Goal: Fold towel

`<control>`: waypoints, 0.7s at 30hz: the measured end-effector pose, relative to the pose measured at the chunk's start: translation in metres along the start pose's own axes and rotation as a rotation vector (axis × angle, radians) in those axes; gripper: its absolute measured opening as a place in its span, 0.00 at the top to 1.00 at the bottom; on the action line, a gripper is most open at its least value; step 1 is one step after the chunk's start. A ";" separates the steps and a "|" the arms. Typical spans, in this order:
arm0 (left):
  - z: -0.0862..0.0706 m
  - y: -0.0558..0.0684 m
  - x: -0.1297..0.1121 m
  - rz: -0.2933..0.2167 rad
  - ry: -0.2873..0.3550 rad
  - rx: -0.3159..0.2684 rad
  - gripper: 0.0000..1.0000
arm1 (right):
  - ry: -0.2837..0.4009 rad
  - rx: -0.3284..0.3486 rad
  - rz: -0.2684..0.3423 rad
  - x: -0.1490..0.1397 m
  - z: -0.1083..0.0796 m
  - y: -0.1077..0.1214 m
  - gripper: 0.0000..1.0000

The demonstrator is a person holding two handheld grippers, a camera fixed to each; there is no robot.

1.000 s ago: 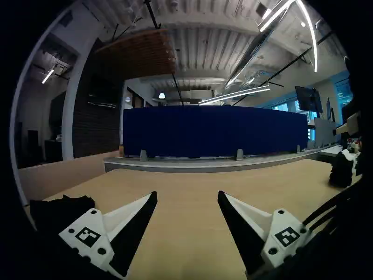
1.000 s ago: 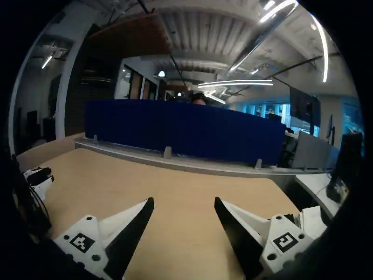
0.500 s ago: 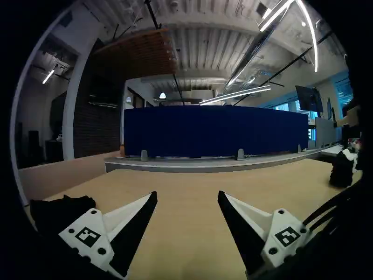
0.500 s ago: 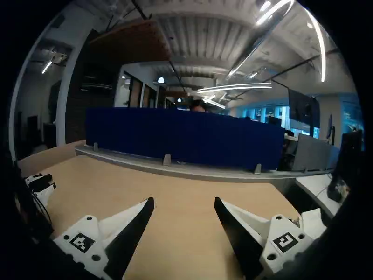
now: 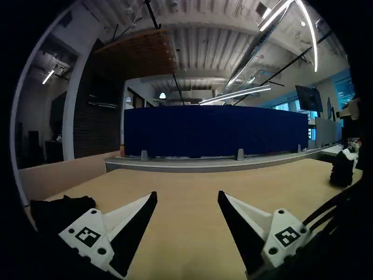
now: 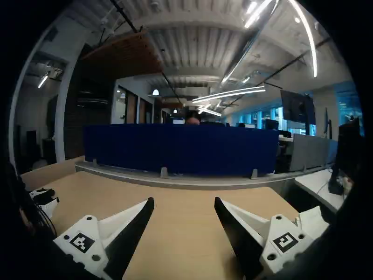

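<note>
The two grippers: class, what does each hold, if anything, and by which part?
Nothing: the left gripper and right gripper are both open above the wooden table.

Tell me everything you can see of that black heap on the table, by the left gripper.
The black heap looks like soft, matte cloth, probably the towel, bunched and rumpled, not folded. It lies on the pale wooden table, at the left of the left gripper view. A finger of the open left gripper hides its lower part; contact is unclear.

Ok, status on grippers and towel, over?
Left gripper open, empty. Right gripper open, empty. Dark cloth, likely the towel, bunched on table beside left gripper, untouched.
</note>
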State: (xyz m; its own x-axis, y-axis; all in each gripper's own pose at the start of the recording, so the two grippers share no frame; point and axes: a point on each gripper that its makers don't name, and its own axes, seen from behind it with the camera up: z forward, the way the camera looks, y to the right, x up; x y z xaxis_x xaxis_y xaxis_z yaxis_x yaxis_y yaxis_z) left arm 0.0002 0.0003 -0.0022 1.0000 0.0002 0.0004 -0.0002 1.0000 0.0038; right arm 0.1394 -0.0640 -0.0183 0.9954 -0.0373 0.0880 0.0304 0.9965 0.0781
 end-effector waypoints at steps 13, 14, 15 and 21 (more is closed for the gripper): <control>0.000 0.000 0.000 -0.001 0.000 0.000 0.03 | 0.029 -0.040 -0.006 -0.012 0.013 0.028 0.00; 0.000 0.000 0.000 -0.001 0.000 0.000 0.03 | 0.032 -0.049 0.001 -0.015 0.015 0.032 0.00; 0.000 0.000 -0.001 -0.001 0.000 0.000 0.03 | 0.035 -0.059 0.008 -0.018 0.016 0.036 0.00; 0.000 0.000 0.000 -0.001 0.000 0.000 0.03 | 0.064 -0.076 0.032 -0.032 0.026 0.043 0.00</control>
State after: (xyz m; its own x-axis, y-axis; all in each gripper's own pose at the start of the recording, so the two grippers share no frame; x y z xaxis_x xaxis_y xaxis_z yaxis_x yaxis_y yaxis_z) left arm -0.0003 0.0000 -0.0024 1.0000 -0.0004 0.0003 0.0004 1.0000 0.0036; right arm 0.1066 -0.0222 0.0078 0.9997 -0.0028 0.0251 0.0028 1.0000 0.0004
